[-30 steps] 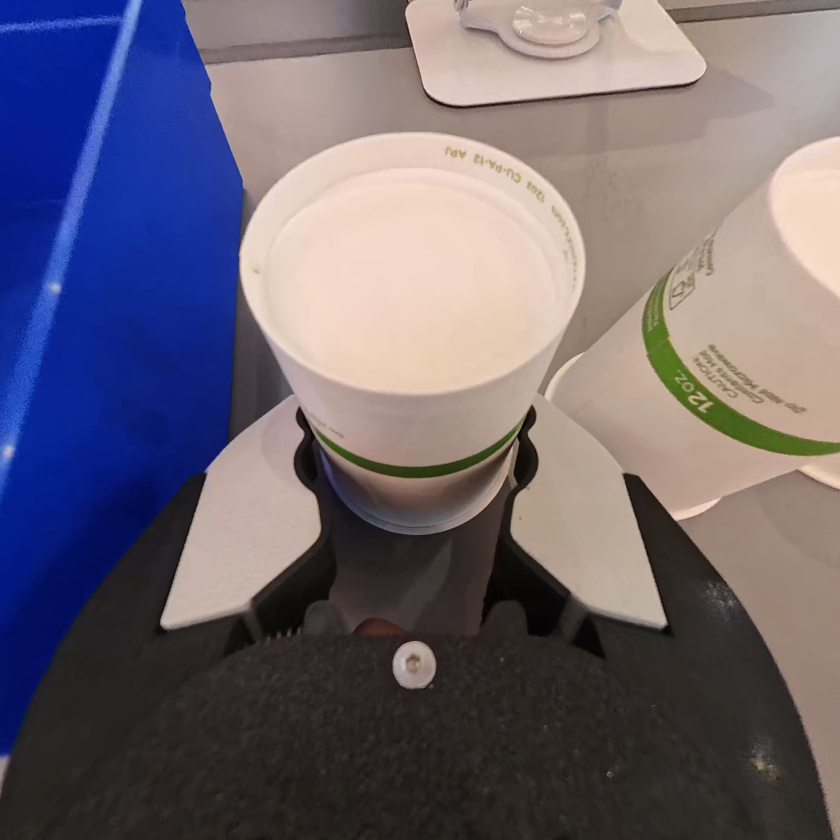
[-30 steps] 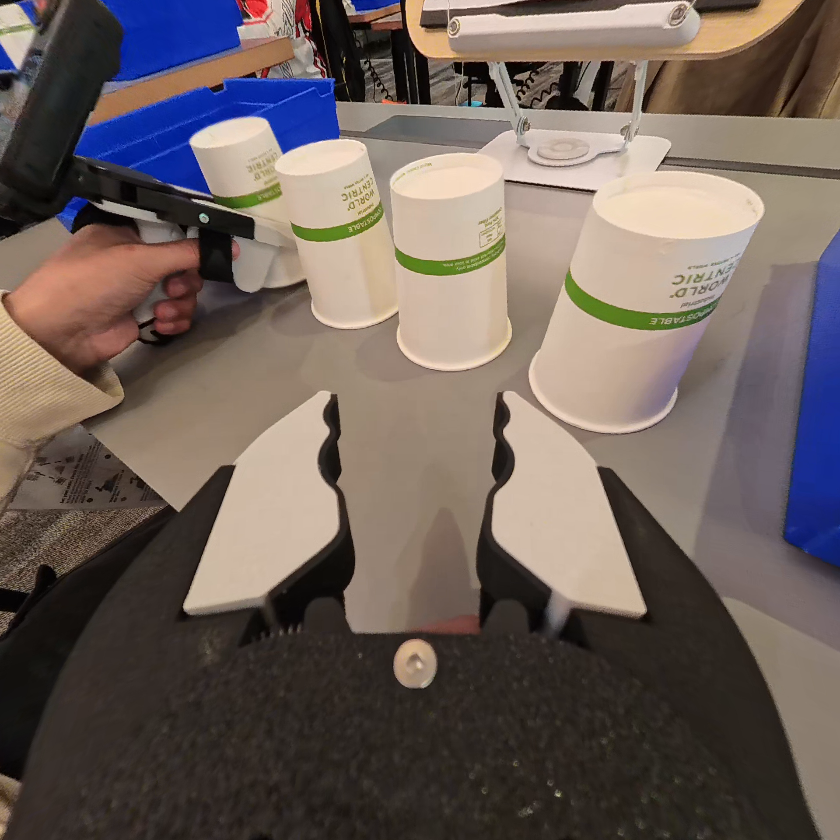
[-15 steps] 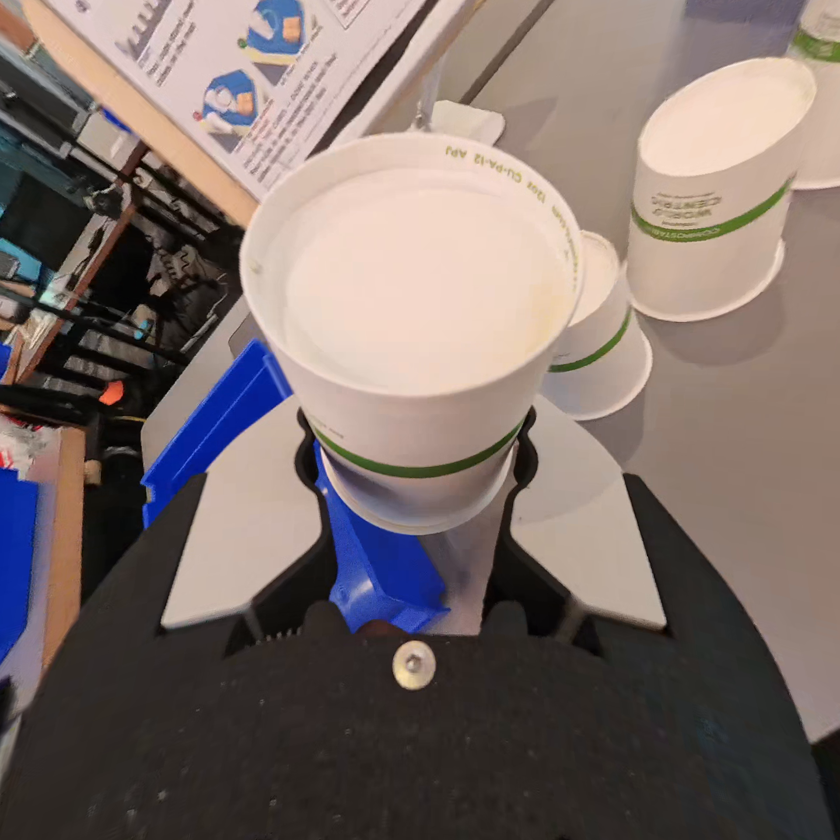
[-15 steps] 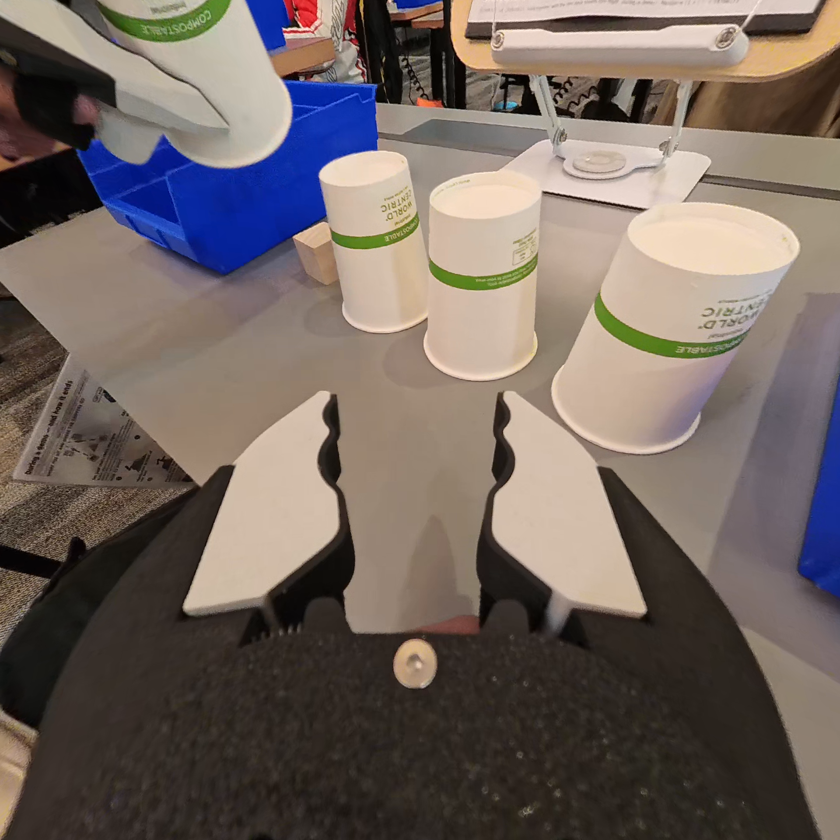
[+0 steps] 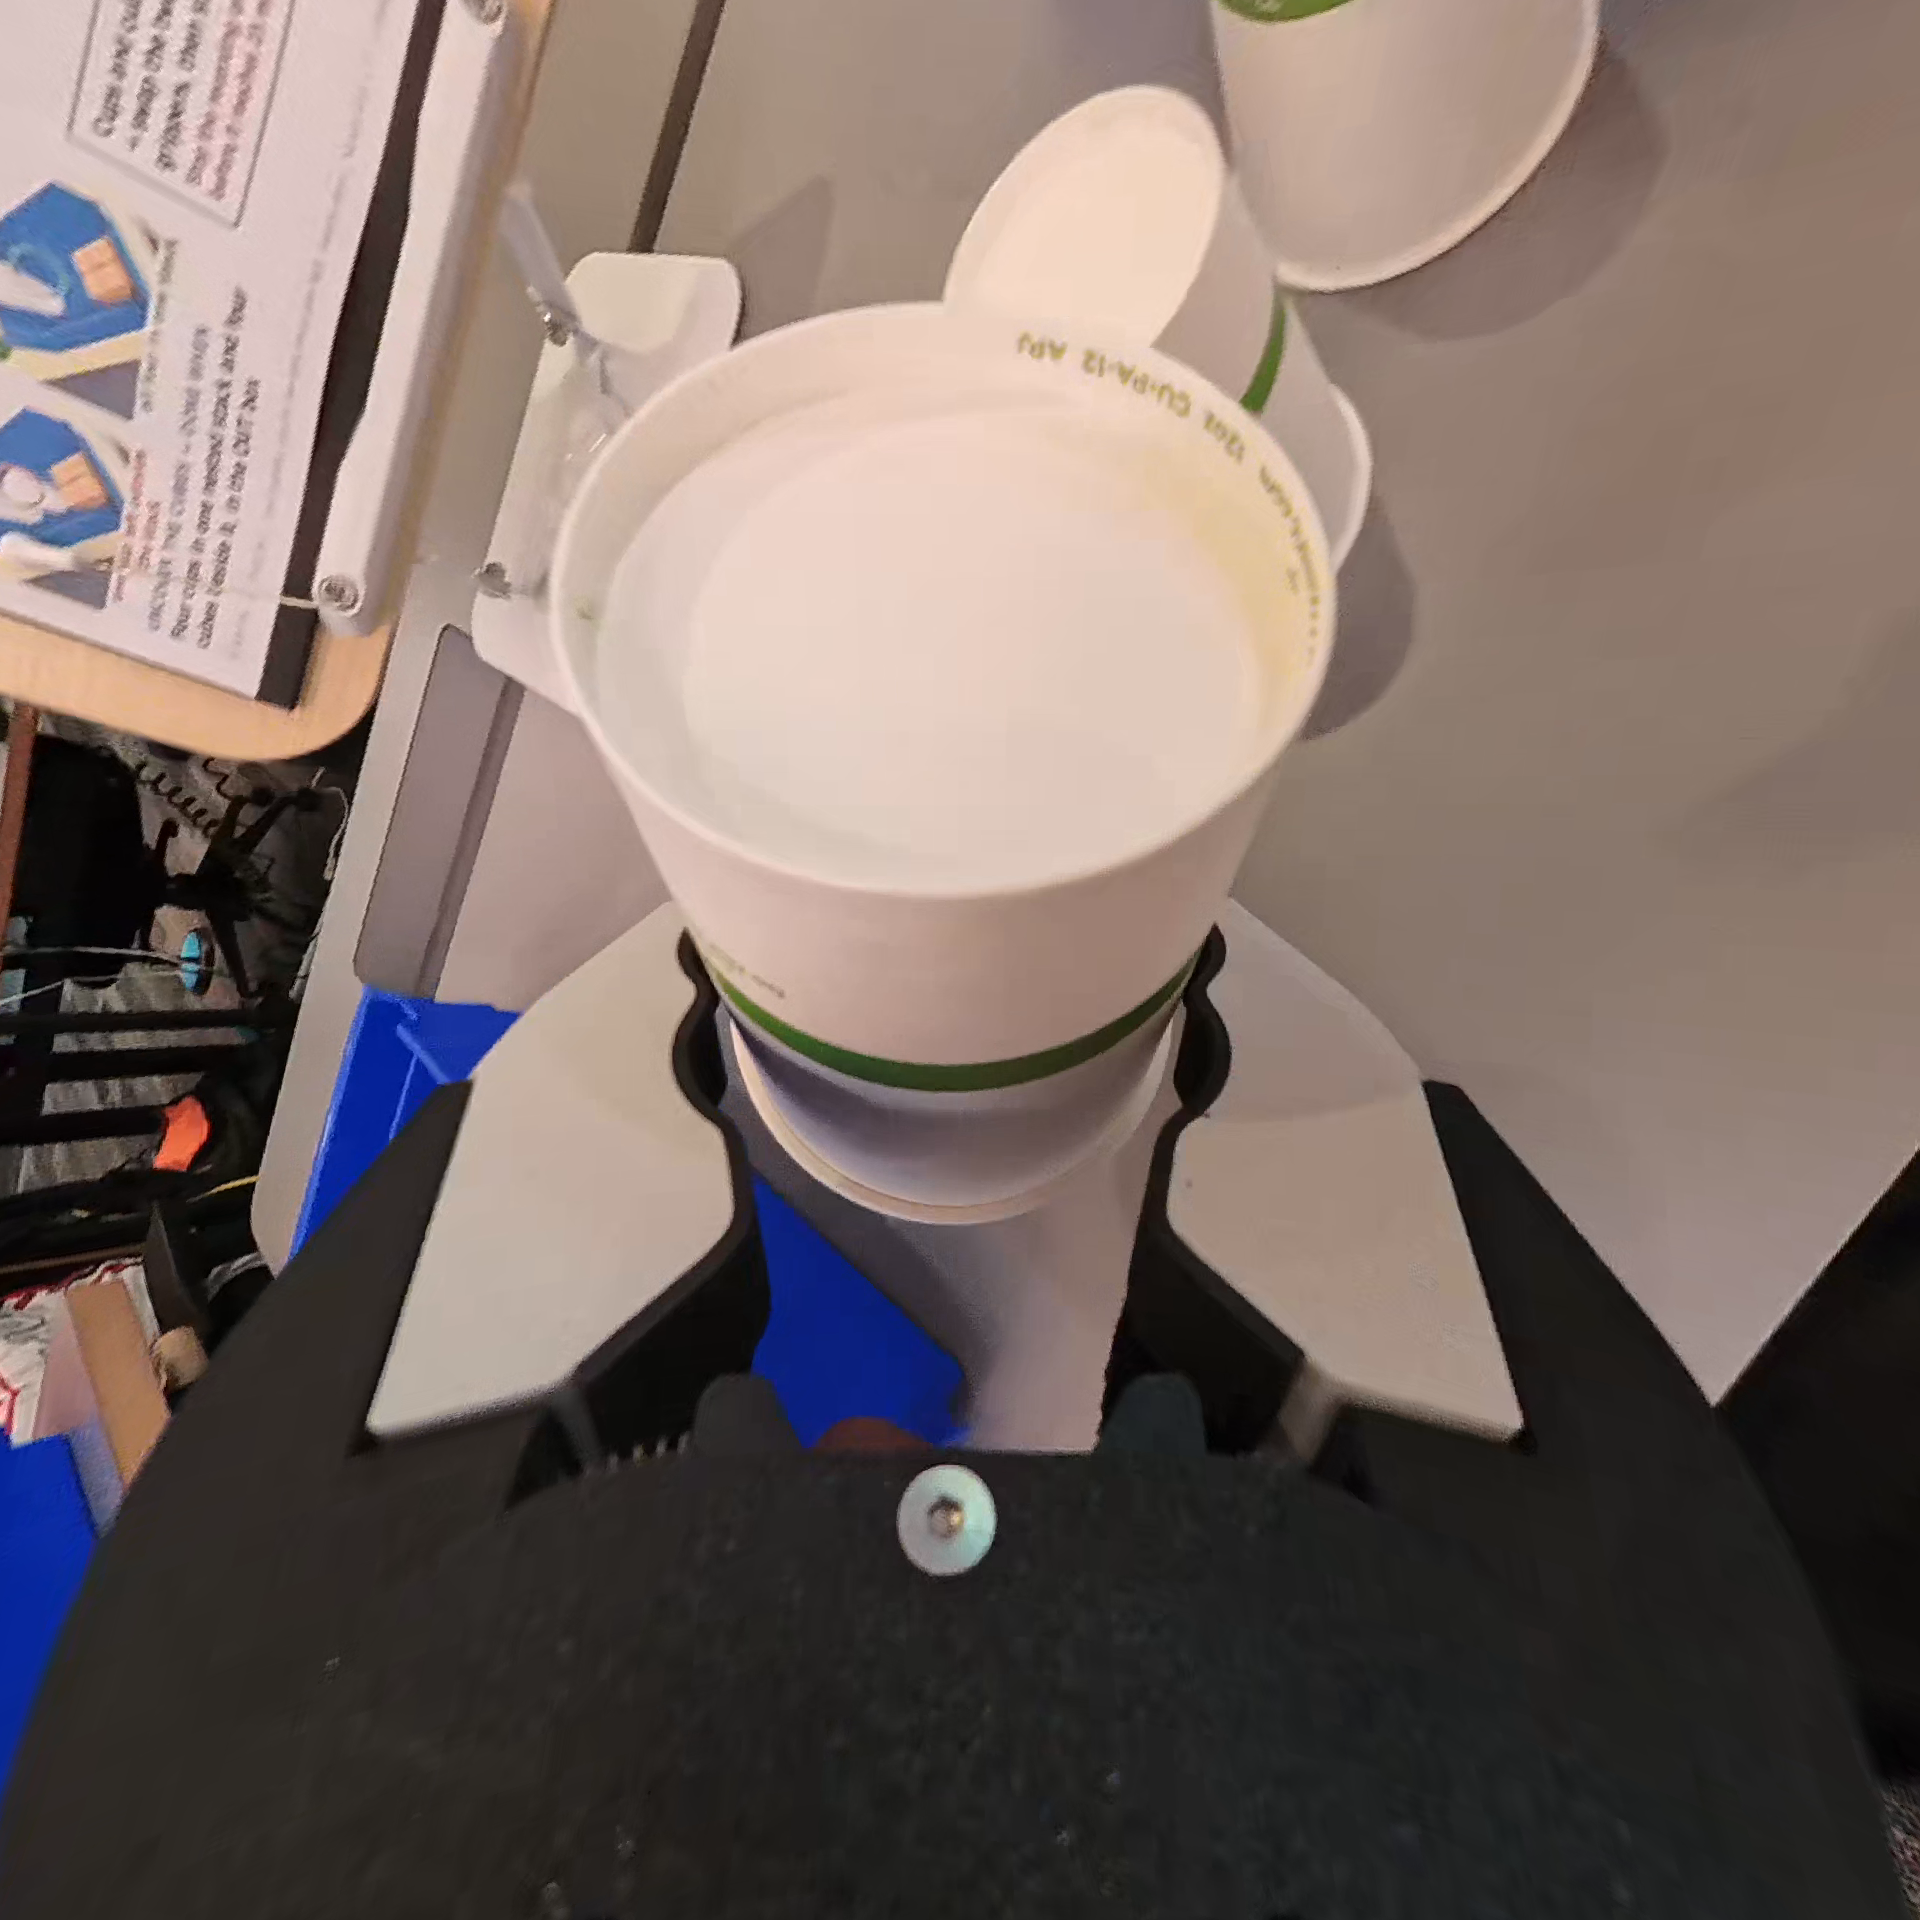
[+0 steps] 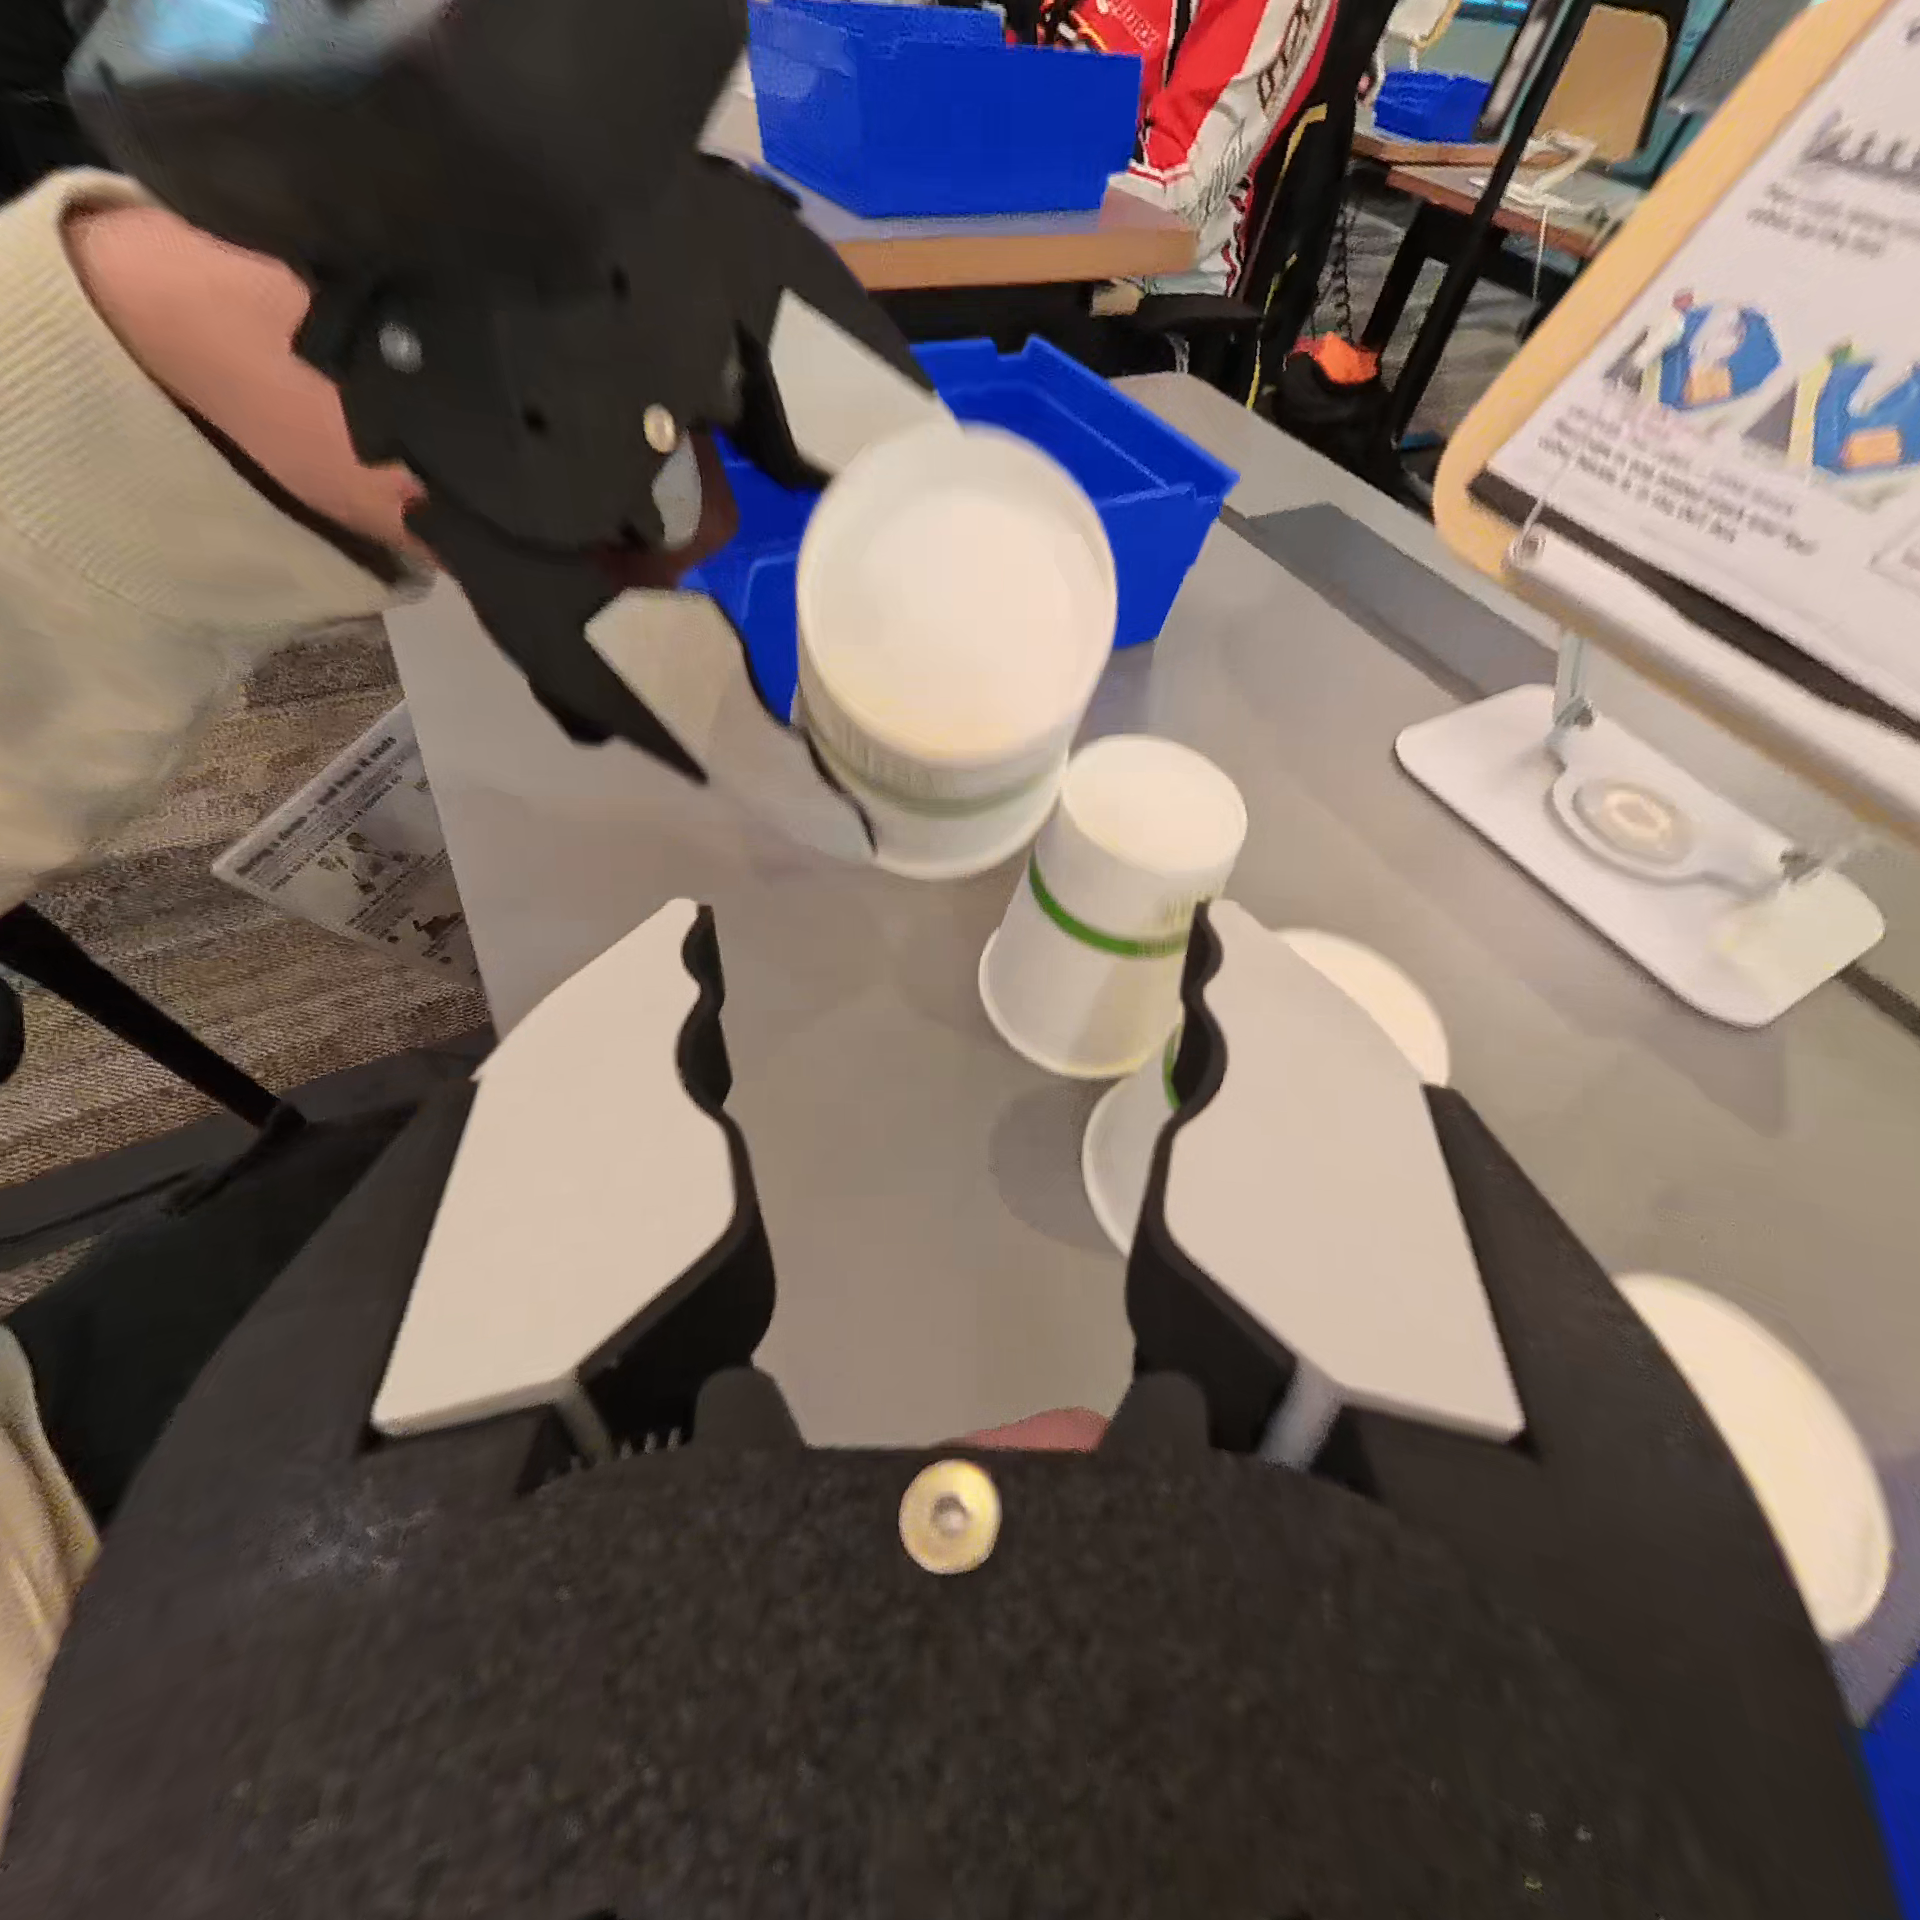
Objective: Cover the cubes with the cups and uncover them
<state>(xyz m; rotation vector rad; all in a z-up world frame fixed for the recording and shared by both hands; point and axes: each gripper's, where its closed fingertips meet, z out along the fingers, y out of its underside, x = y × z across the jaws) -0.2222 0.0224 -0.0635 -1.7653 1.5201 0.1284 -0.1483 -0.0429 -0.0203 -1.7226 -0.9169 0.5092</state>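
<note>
My left gripper (image 5: 951, 997) is shut on a white paper cup with a green band (image 5: 935, 644) and holds it in the air, its closed base toward the camera. In the right wrist view the left gripper (image 6: 899, 623) holds this cup (image 6: 951, 623) tilted above the grey table (image 6: 883, 1143). My right gripper (image 6: 951, 977) is open and empty above the table. Another upside-down cup (image 6: 1122, 904) stands just beyond it, a second cup (image 6: 1117, 1164) is partly hidden by my right finger, and a third (image 6: 1766, 1455) is at the right. No cube shows.
A blue bin (image 6: 1122, 468) sits at the table's far left corner and also shows in the left wrist view (image 5: 416, 1070). A white stand base (image 6: 1642, 852) carries a tilted instruction board (image 6: 1714, 343) at the right. A person's sleeve (image 6: 125, 499) is at the left.
My left gripper has lifted its cup off the table and swung it rightward over the other cups. The right gripper has risen and turned left. The wooden cube seen earlier is out of view.
</note>
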